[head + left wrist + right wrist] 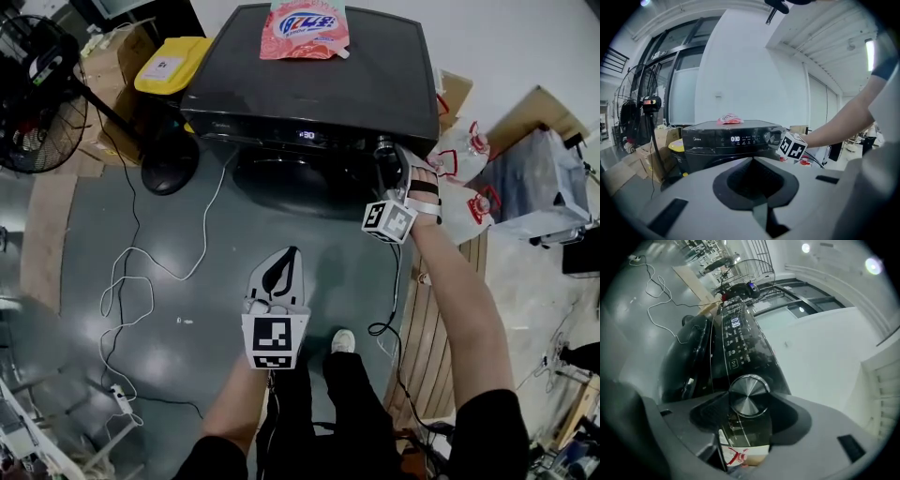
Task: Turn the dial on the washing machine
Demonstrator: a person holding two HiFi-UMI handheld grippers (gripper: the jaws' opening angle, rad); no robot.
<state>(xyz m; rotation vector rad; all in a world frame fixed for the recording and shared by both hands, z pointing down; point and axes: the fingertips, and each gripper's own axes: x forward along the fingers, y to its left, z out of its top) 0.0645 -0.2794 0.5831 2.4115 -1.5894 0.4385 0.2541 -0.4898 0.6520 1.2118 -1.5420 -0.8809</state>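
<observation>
A black front-loading washing machine (309, 75) stands ahead with its display (307, 135) lit. Its round metal dial (383, 146) sits at the right end of the control panel. My right gripper (386, 155) reaches up to it. In the right gripper view the dial (747, 396) lies between the two jaws, and both its edges meet them. The right gripper (749, 401) is shut on the dial. My left gripper (286, 258) hangs low in front of the door, jaws together and holding nothing. From the left gripper (753, 161) view the dial (769, 137) shows beside the right gripper's marker cube (792, 146).
A pink detergent bag (304, 28) lies on the machine's top. A standing fan (37, 94), cardboard boxes and a yellow box (171, 64) stand at the left. White cables (131, 281) trail over the grey floor. Bags (464, 155) and wooden boards (441, 337) sit at the right.
</observation>
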